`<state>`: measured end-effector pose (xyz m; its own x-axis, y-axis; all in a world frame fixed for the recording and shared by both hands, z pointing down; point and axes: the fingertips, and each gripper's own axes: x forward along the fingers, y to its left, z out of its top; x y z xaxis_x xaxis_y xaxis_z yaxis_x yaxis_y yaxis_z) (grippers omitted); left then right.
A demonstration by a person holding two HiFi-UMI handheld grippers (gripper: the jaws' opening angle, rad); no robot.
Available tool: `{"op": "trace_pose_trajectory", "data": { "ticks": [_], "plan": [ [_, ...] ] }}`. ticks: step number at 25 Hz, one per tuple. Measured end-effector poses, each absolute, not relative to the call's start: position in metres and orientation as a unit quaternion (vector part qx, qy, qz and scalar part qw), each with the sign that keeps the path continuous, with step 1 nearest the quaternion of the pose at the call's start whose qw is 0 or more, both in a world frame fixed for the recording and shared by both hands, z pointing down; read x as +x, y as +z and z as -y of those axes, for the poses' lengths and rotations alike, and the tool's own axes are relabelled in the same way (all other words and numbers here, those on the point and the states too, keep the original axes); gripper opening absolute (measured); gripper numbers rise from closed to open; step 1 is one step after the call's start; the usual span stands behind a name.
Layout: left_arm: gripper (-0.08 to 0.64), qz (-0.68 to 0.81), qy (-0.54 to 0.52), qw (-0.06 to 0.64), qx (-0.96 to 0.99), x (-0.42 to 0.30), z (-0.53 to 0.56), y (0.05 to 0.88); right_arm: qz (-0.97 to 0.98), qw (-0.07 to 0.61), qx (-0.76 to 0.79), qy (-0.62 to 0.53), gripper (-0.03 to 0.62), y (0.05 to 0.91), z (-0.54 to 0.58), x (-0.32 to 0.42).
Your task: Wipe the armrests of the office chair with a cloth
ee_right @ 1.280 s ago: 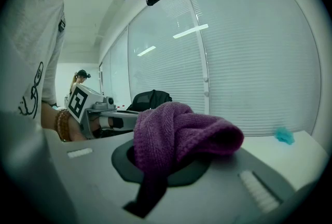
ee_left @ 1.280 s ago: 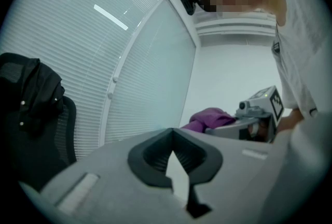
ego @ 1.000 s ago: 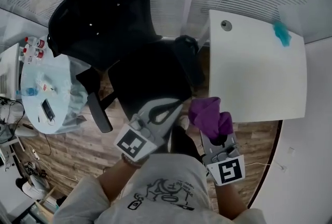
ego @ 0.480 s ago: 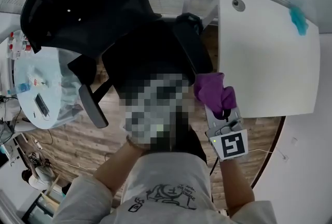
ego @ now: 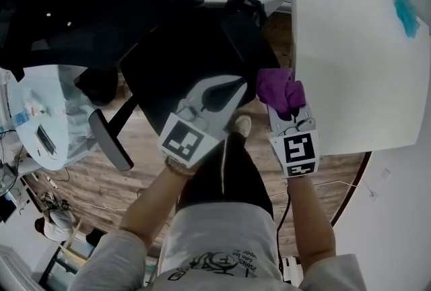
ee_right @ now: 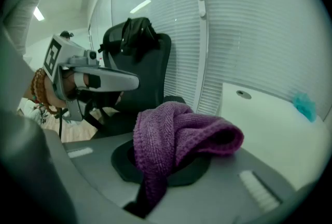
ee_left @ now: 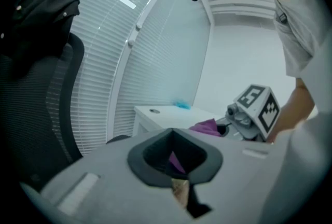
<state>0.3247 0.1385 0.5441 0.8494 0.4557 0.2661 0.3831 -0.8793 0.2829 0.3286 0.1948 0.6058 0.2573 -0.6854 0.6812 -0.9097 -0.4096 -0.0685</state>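
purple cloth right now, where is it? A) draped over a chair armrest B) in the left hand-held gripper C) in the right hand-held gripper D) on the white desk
C: the right gripper view shows the cloth pinched between the jaws of the right hand-held gripper.

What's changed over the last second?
The right hand-held gripper carried the cloth forward, up beside the near end of the armrest; whether they touch can't be told. The left hand-held gripper also moved forward, over the seat. The cloth stayed clamped; the left one stayed shut and empty.
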Motion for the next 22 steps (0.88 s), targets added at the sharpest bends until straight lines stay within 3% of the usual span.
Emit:
{"op": "trace_pose_trajectory", "data": {
  "ticks": [6,22],
  "plan": [
    [0.002,-0.224,0.169,0.110,0.954,0.333,-0.132,0.569,0.517,0.241,0.731,0.375,0.029,0.654,-0.191,0.331],
    [0.002,-0.206,0.173,0.102,0.958,0.326,-0.101,0.572,0.555,0.268,0.707,0.347,0.031,0.659,-0.121,0.370]
  ]
}}
